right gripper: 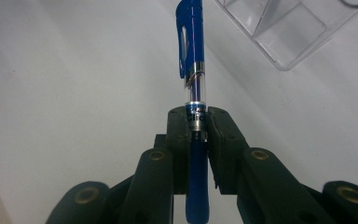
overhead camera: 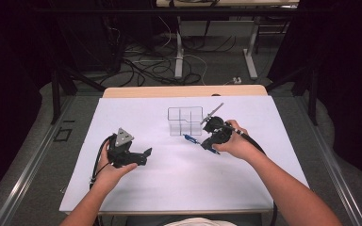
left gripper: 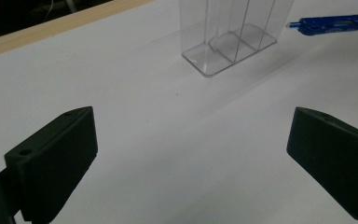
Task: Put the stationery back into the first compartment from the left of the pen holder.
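Glossy blue plastic pen (right gripper: 194, 65), clear smooth plastic organizer (overhead camera: 185, 120), matt white tabletop (overhead camera: 179, 179) edged in wood.

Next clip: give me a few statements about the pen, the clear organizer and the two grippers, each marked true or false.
1. The right gripper is clamped on a blue pen. True.
2. The left gripper holds the clear organizer. False: its jaws stand wide open with only the white table surface between them, and the organizer stands apart, farther off.
3. The pen already stands in a compartment of the organizer. False: it is in the right gripper's jaws, outside the organizer and beside it.
4. The organizer has inner dividers that split it into compartments. True.
5. The organizer holds several pens. False: its visible compartments look empty.
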Motion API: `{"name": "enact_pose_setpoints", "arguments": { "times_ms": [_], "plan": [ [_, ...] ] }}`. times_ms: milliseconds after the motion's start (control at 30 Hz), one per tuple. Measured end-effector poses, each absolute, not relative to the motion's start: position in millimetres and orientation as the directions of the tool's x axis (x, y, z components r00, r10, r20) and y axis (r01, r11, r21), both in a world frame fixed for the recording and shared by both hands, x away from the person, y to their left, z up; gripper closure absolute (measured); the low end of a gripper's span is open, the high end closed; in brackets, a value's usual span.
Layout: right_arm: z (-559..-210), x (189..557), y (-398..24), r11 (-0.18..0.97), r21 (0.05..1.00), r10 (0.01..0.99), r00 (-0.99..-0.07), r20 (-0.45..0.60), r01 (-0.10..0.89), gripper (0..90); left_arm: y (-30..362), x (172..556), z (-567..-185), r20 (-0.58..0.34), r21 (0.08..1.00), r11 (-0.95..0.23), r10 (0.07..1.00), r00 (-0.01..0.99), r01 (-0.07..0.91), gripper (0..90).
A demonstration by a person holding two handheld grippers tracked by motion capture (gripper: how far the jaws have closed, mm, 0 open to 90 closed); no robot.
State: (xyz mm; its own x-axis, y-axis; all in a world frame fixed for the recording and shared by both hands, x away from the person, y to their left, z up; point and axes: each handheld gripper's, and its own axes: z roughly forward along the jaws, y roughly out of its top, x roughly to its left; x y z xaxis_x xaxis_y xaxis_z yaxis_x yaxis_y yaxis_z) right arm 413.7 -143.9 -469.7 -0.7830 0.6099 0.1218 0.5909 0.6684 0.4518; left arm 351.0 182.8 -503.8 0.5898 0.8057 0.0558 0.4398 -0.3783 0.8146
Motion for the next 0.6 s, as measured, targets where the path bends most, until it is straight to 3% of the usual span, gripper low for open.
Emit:
{"name": "enact_pose_setpoints", "arguments": {
  "times_ms": [433, 600],
  "plan": [
    [-449.3, 432.7, -124.5, 0.713, 0.449, 0.536, -0.832, 0.147, 0.538, 79.7, 155.7, 339.3, -500.3, 0.229, 0.801, -0.529, 0.704, 0.672, 0.281, 15.9],
    [-446.1, 430.6, -111.0, 0.733, 0.448, 0.506, -0.851, 0.143, 0.512, 79.7, 145.6, 334.7, -501.3, 0.295, 0.774, -0.593, 0.650, 0.700, 0.224, 16.6]
  ]
}}
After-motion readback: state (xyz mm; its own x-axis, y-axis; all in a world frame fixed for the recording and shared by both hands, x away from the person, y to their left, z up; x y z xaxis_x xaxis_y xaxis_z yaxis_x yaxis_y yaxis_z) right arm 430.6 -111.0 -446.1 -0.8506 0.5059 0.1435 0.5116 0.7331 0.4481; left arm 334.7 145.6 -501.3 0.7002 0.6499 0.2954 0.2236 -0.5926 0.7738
